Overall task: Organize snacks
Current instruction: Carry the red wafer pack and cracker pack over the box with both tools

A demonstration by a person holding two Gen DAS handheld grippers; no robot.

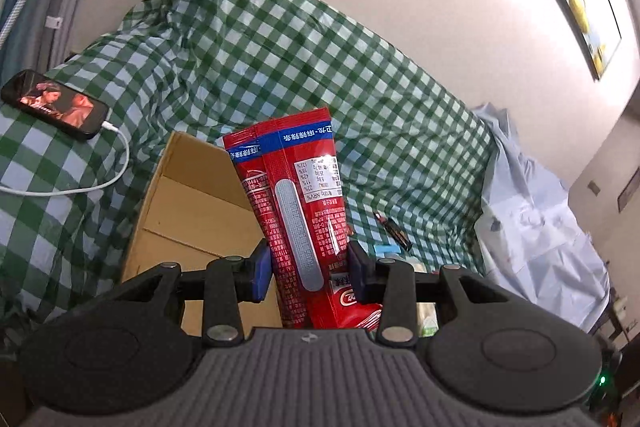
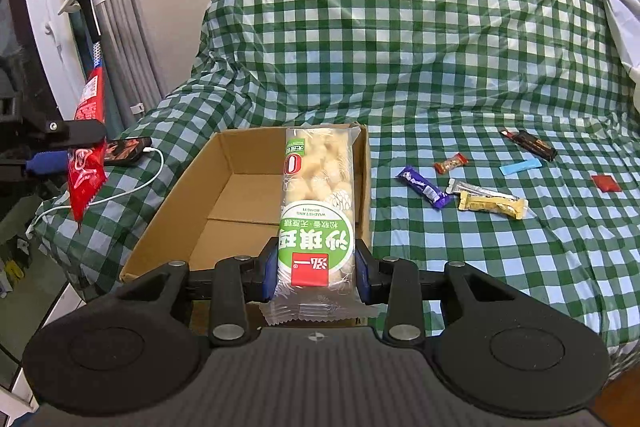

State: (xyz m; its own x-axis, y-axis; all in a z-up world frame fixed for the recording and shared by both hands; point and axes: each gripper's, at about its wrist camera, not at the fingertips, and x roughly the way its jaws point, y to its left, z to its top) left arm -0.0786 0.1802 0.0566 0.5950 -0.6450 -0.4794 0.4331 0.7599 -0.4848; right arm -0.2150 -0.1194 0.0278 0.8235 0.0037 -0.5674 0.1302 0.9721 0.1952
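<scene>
Two snack packs held above the cardboard box

A red printed packet is pinched by the left gripper; a clear, green-labelled pastry pack by the right gripper.

L & R wrist cams, close, angled down, both see cardboard box.

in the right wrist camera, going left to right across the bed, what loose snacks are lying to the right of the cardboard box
Purple bar → small red-brown candy → pale yellow bar → blue stick → black bar → red sachet.
</scene>
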